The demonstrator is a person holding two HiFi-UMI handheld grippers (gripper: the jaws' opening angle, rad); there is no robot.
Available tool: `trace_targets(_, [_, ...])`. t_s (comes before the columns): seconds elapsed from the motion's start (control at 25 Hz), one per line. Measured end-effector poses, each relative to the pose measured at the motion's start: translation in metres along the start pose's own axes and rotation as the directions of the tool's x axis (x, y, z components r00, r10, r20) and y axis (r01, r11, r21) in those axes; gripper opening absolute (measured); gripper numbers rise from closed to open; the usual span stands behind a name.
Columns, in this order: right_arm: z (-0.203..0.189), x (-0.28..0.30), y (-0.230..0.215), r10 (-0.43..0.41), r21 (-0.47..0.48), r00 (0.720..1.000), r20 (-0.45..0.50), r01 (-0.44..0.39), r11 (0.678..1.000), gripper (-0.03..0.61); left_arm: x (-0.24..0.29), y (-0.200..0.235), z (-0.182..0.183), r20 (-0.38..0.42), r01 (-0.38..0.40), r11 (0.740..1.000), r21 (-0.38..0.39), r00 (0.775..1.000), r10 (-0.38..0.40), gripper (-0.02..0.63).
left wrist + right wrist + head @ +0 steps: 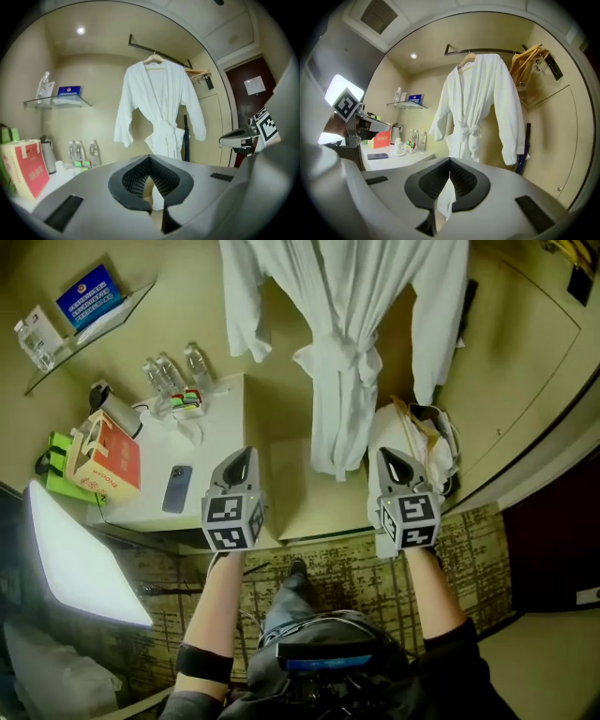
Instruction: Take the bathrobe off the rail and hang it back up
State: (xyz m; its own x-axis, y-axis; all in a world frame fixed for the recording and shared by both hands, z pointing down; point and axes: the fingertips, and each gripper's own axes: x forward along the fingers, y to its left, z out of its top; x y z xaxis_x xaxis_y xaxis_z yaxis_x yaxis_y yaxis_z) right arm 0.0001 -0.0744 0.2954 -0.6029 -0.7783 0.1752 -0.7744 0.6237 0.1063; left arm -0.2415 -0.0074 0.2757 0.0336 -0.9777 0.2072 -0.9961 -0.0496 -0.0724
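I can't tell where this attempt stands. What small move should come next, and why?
Probably raise the right gripper toward the hanger and open its jaws. The bathrobe hangs on the rail, while the right gripper and the left gripper sit low, shut and empty, short of the bathrobe.

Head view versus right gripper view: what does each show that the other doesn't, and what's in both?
Only the head view: the patterned carpet and the person's legs. Only the right gripper view: the rail, the hanger on it, and a ceiling vent. Both: the white bathrobe, the phone on the counter, and the left gripper.
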Motion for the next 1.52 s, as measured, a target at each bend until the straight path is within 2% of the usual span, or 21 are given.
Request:
trace_targets(0.12, [-0.027,-0.023,0.009,0.003,0.039,0.999,-0.036,-0.001,0.999,0.023,-0.030,0.004,-0.045,-0.044,-0.047,0.998,-0.046,0.998,0.045,0.000])
trace_targets(0.28, [-0.055,-0.050,0.017,0.026,0.075,0.997,-0.072,-0.021,0.997,0.023,-0.061,-0.009,-0.080,-0.084,-0.068,0.996,-0.057,0.994,0.064,0.000])
trace_targets(0.48, [-0.082,-0.074,0.025,0.058,0.084,0.993,-0.100,-0.050,0.995,0.023,-0.087,-0.029,-0.101,-0.111,-0.069,0.994,-0.082,0.992,0.060,0.001])
trace_targets(0.68, [-0.090,-0.092,0.027,0.069,0.094,0.992,-0.105,-0.060,0.994,0.023,-0.102,-0.032,-0.120,-0.118,-0.098,0.990,-0.102,0.989,0.086,0.001])
trace_targets(1.04, [-0.092,-0.101,0.019,0.081,0.087,0.991,-0.103,-0.072,0.994,0.023,-0.107,-0.047,-0.117,-0.107,-0.090,0.991,-0.096,0.991,0.080,0.001])
trace_targets(1.24, [-0.093,-0.101,0.016,0.094,0.094,0.990,-0.105,-0.084,0.992,0.023,-0.107,-0.057,-0.117,-0.119,-0.079,0.989,-0.122,0.991,0.064,0.001])
trace_targets(1.52, [-0.098,-0.096,0.014,0.105,0.107,0.989,-0.100,-0.095,0.990,0.023,-0.104,-0.054,-0.117,-0.119,-0.095,0.991,-0.099,0.989,0.083,0.001])
